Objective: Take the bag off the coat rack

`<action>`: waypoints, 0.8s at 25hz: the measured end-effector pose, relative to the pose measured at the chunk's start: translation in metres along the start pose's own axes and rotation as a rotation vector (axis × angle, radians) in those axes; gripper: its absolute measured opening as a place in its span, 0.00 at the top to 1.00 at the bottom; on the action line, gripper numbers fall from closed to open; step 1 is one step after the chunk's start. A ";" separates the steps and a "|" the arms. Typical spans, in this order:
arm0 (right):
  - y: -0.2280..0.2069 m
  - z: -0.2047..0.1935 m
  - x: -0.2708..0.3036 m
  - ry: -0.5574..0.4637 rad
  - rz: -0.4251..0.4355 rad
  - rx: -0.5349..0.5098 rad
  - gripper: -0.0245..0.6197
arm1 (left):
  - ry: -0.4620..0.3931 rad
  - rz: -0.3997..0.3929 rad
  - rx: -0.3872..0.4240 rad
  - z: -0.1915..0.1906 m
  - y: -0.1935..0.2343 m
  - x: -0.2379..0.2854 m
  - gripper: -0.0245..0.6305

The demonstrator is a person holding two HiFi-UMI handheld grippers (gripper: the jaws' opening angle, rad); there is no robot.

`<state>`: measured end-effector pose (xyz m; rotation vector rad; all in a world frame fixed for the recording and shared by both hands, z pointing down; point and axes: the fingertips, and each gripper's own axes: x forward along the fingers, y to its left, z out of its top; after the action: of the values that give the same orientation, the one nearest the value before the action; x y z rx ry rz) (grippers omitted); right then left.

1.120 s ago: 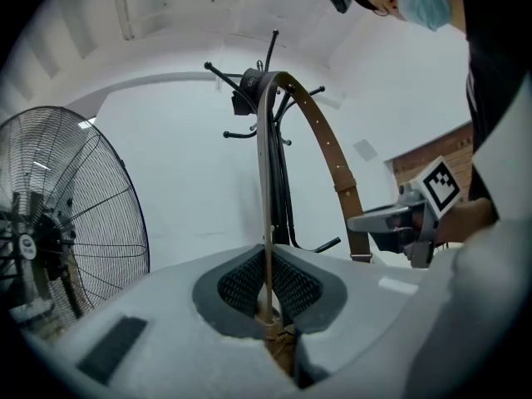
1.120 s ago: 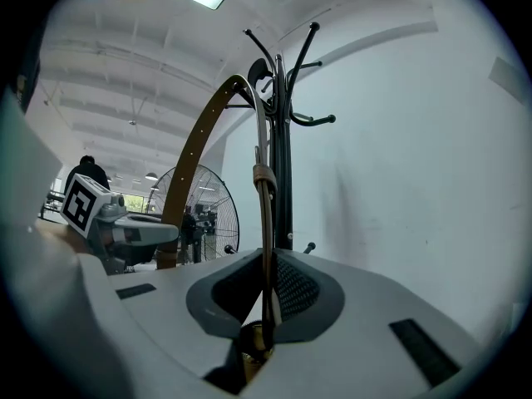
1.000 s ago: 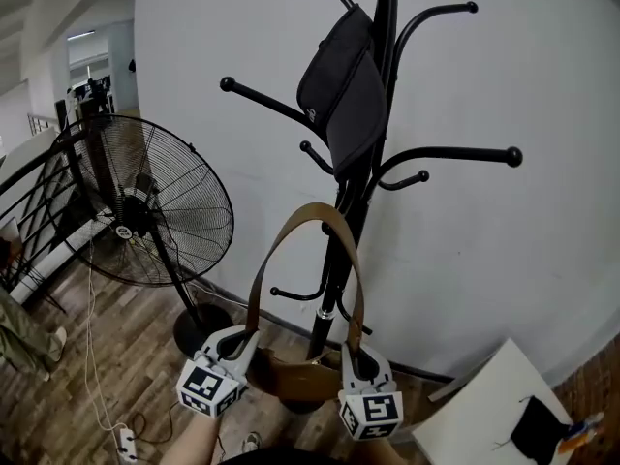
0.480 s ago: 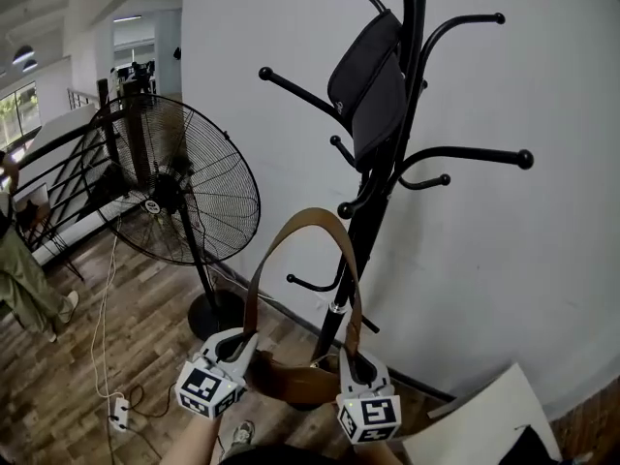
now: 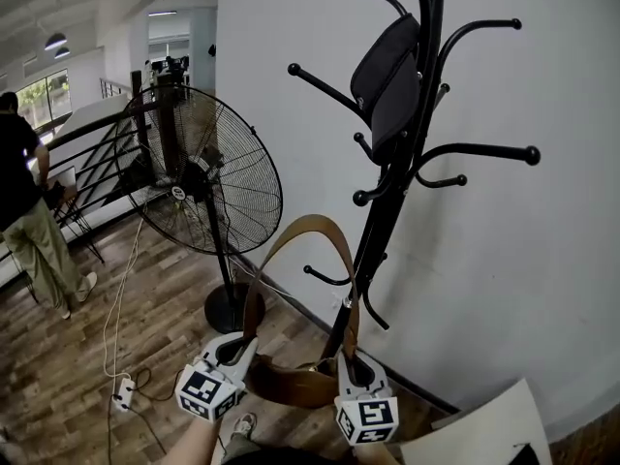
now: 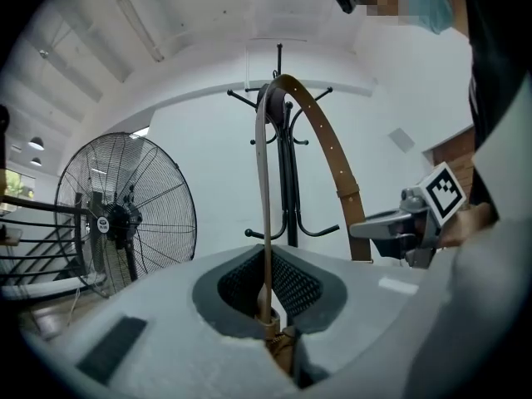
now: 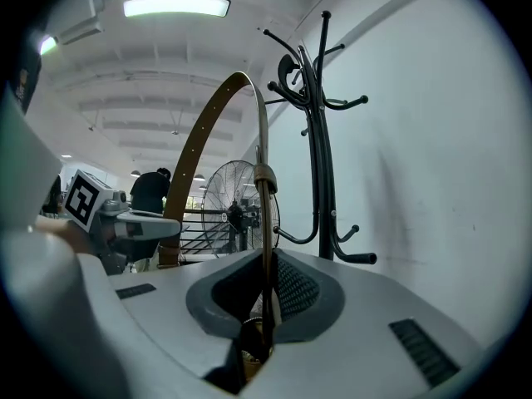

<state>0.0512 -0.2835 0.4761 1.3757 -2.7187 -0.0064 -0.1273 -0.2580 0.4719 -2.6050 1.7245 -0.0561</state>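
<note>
While left gripper [image 5: 240, 349] and right gripper [image 5: 351, 366] clamp their jaws on its strap [image 5: 305, 221], the brown bag [image 5: 291, 384] hangs between them (coat rack [image 5: 380, 231] behind).

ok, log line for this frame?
left gripper: shut on brown bag | right gripper: shut on brown bag | strap: arched up before coat rack

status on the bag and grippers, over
Left gripper shut on brown bag, right gripper too. Bag held low before coat rack. Lower hook close behind strap.
</note>
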 end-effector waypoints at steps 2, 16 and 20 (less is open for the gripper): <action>0.004 -0.004 -0.002 0.005 0.018 0.001 0.92 | 0.001 0.012 0.004 -0.003 -0.002 -0.007 0.94; 0.033 -0.044 -0.003 0.079 0.102 0.015 0.92 | 0.069 0.081 -0.061 -0.046 -0.006 -0.044 0.94; 0.044 -0.060 -0.004 0.103 0.130 0.022 0.92 | 0.089 0.096 -0.061 -0.058 -0.006 -0.055 0.94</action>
<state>0.0236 -0.2515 0.5374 1.1673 -2.7235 0.1012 -0.1458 -0.2049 0.5291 -2.5948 1.9071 -0.1221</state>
